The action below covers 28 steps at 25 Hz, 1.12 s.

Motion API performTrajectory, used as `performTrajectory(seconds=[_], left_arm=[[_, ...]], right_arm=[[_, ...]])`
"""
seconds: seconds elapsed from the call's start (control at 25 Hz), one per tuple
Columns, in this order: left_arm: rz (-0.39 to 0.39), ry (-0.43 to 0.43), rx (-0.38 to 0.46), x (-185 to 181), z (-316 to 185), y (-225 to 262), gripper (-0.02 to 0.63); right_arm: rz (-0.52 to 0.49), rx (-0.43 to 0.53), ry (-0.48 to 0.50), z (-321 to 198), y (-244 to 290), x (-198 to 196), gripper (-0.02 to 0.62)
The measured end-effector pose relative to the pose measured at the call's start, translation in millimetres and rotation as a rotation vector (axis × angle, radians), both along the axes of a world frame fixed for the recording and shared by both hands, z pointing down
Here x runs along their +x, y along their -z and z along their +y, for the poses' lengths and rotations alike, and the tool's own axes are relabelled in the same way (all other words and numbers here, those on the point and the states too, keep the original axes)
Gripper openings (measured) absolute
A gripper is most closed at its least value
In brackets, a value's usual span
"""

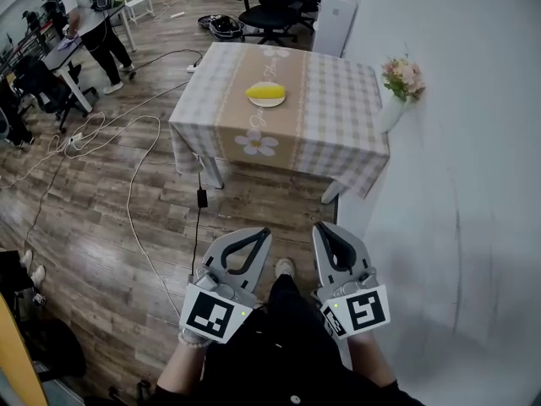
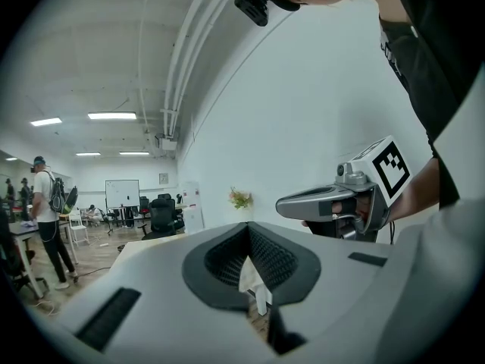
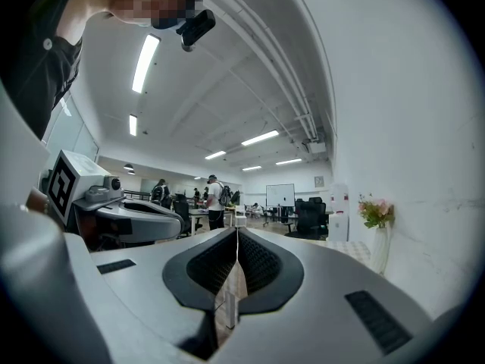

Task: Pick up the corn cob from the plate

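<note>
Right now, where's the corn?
In the head view the corn lies on the plate near the middle of the table, at top centre, left of the flowers by the wall.

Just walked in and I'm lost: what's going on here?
A person holds a grey two-jaw gripper in each hand; the left gripper and right gripper are both shut and empty, pointed towards a table with a checked cloth. The yellow corn cob lies on a small white plate on the table, untouched. The person stands well back from it, so the pickup has not begun.
</note>
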State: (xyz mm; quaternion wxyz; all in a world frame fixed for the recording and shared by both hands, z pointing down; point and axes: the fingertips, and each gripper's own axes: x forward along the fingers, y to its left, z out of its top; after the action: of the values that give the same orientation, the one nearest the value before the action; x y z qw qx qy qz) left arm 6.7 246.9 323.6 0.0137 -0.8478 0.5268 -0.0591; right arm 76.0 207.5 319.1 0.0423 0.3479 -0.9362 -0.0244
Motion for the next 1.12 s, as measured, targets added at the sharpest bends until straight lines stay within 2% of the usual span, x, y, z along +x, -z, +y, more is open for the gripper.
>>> performTrajectory(seconds=[0.4,1.12], left_arm=[[-0.009,0.068,-0.001,-6.3,-64.0,9.2,0.012],[0.004,0.282,0.004,-28.8,-163.4,16.6,0.012]], right_arm=[[0.0,-0.01,0.079,-69.0,5.7,-12.2,0.041],[-0.023,0.011,0.265,-184.7,17.1,-36.9,0.041]])
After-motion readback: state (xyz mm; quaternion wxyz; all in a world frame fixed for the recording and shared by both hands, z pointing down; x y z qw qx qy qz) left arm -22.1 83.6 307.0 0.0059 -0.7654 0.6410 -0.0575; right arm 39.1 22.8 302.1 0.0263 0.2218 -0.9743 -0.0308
